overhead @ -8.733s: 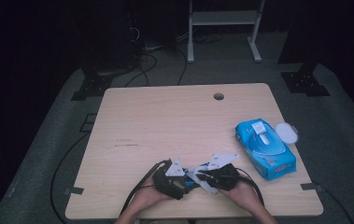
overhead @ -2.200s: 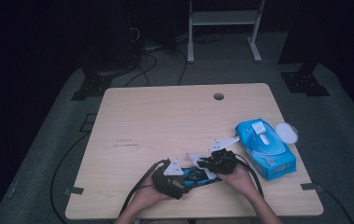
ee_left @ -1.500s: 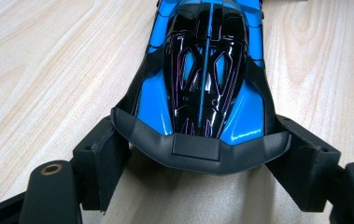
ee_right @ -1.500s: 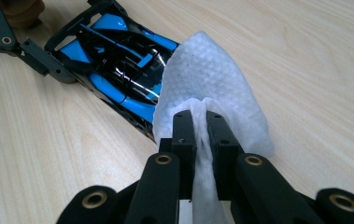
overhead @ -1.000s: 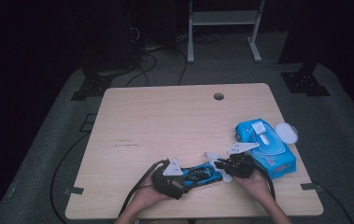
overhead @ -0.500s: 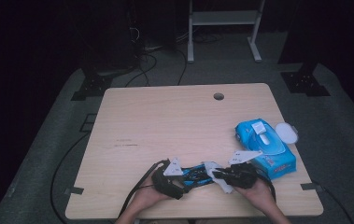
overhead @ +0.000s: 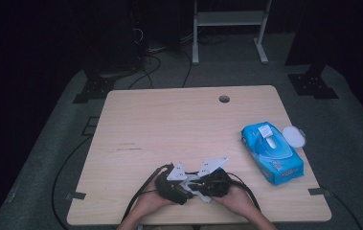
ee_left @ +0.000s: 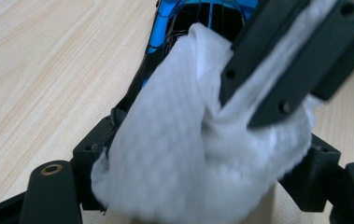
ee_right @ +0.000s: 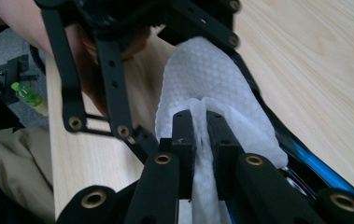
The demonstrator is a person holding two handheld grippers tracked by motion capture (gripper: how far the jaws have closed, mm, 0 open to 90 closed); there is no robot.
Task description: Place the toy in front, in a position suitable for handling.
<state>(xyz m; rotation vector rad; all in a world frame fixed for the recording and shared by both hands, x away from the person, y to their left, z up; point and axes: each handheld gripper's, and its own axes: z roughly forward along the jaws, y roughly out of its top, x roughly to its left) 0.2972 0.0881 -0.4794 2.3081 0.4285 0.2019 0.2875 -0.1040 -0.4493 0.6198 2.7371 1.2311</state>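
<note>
— White wipe [ee_right: 212, 88], soft and dimpled: who has it?

— The right hand-held gripper [ee_right: 200, 122]. In its own view the two black jaws stand almost together with a fold of the wipe pinched between them. The rest of the sheet drapes over a blue-framed object [ee_left: 165, 28] that the left hand-held gripper [overhead: 173, 184] clamps between its jaws.

— What is that blue thing?

— Hard to say. Only a glossy blue edge and some dark bars show above the wipe in the left gripper view; the cloth hides the rest. The left jaws' own tips are buried under the wipe too.

— And from above?

— Both hand-held grippers sit close together at the near edge of the desk [overhead: 169, 124], with the person's hands cut off by the bottom of the frame. The wipe is too small to make out there.

— Farther off?

— A blue wipes pack [overhead: 272, 151] lies near the desk's right edge, its white lid [overhead: 294, 137] flipped open beside it. Beyond the desk, a white frame [overhead: 229, 28] stands in the dark.
</note>
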